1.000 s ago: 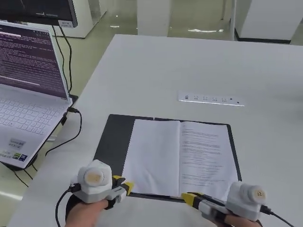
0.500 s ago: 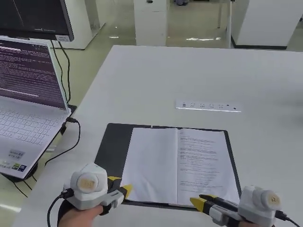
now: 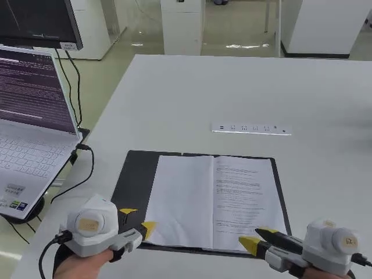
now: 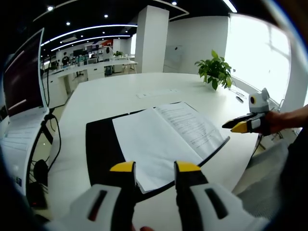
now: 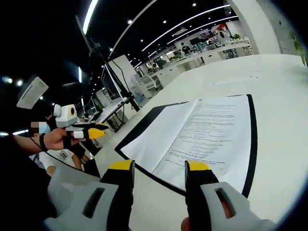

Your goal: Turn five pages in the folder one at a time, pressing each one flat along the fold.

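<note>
A black folder (image 3: 135,174) lies open on the white table, with a blank page (image 3: 180,197) on the left and a printed page (image 3: 244,197) on the right. My left gripper (image 3: 138,220) hovers open just off the folder's near left corner. My right gripper (image 3: 258,237) hovers open by the near right corner of the printed page. In the left gripper view the folder (image 4: 98,144) lies ahead of the open gripper (image 4: 155,167), and the right gripper (image 4: 240,125) shows at the far right. In the right gripper view the printed page (image 5: 211,130) lies beyond the open gripper (image 5: 159,166).
An open laptop (image 3: 29,128) stands at the left on the table's edge, its cable (image 3: 78,174) trailing toward the folder. A white power strip (image 3: 251,129) lies behind the folder. A monitor (image 3: 35,23) stands behind the laptop. Bare table (image 3: 232,87) stretches beyond.
The head view has shifted, so the folder sits lower and further left. Both grippers have drawn back a little toward the near table edge; the pages have not moved.
</note>
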